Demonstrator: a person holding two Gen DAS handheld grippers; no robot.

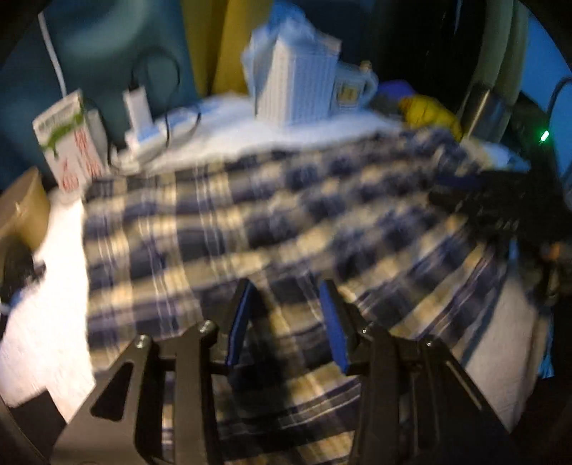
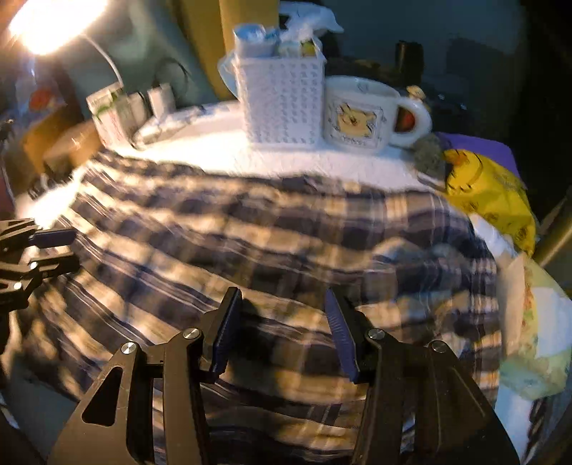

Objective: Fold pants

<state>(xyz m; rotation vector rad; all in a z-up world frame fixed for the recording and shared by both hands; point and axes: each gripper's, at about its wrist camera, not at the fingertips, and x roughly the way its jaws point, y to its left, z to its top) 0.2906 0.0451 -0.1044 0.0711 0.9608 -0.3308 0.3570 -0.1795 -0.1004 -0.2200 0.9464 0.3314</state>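
Right wrist view: my right claw (image 2: pixel 282 304) and my left claw (image 1: pixel 286 289) gape empty over the plaid pants (image 2: pixel 250 232). Beyond them, a white basket (image 2: pixel 282 107) holds blurred packets, beside a mug (image 2: pixel 361 114).

Both my views are dim and motion-smeared, bluish on the left wrist, warm on the right, where a lamp (image 2: pixel 53 21) glares at eleven o'clock, fisheye edges bowing into black.
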